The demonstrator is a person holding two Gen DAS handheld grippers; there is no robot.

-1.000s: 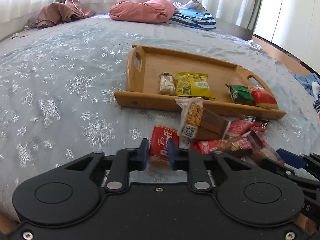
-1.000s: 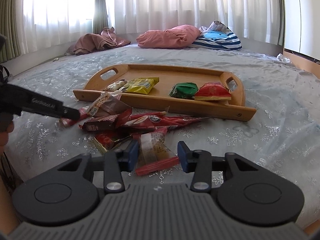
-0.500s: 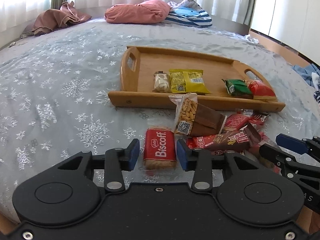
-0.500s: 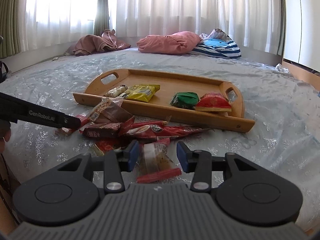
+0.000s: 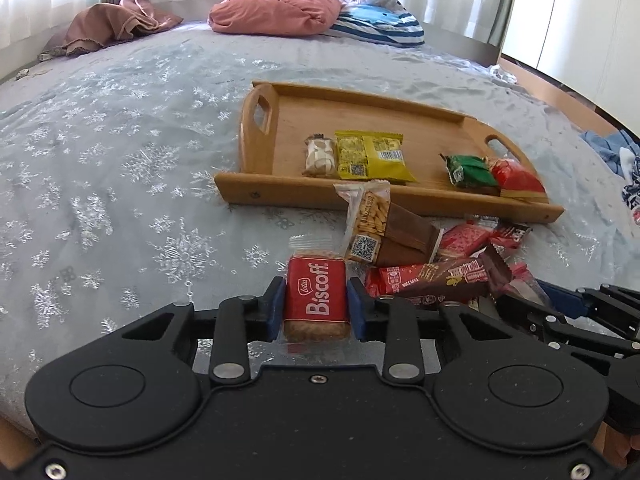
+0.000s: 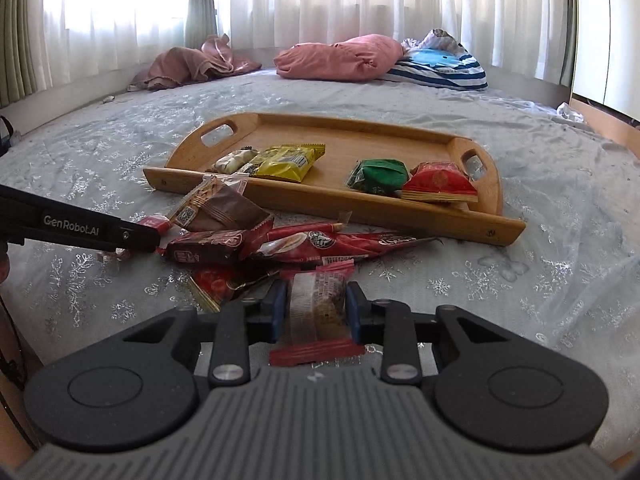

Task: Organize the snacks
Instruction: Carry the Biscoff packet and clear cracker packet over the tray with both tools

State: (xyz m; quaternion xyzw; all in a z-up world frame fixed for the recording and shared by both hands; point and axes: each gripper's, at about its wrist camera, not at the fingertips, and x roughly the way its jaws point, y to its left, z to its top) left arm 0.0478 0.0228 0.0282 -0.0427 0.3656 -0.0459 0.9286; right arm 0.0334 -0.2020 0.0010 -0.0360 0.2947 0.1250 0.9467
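Care at the lift is what this step asks for. In the left wrist view the left gripper has just been closing and its fingers now press both long sides of the Biscoff pack, which lies on the bed just beside the loose snack pile, short of the wooden tray; raise it straight up first so it clears the brown cracker bag, then carry it over the tray's near rim to the bare wood. In the right wrist view the right gripper has likewise just been closing, its fingers clamped on a clear red-ended snack packet at the near edge of the pile; the soft wrapper may buckle, so hold it level and set it down beside the green packet
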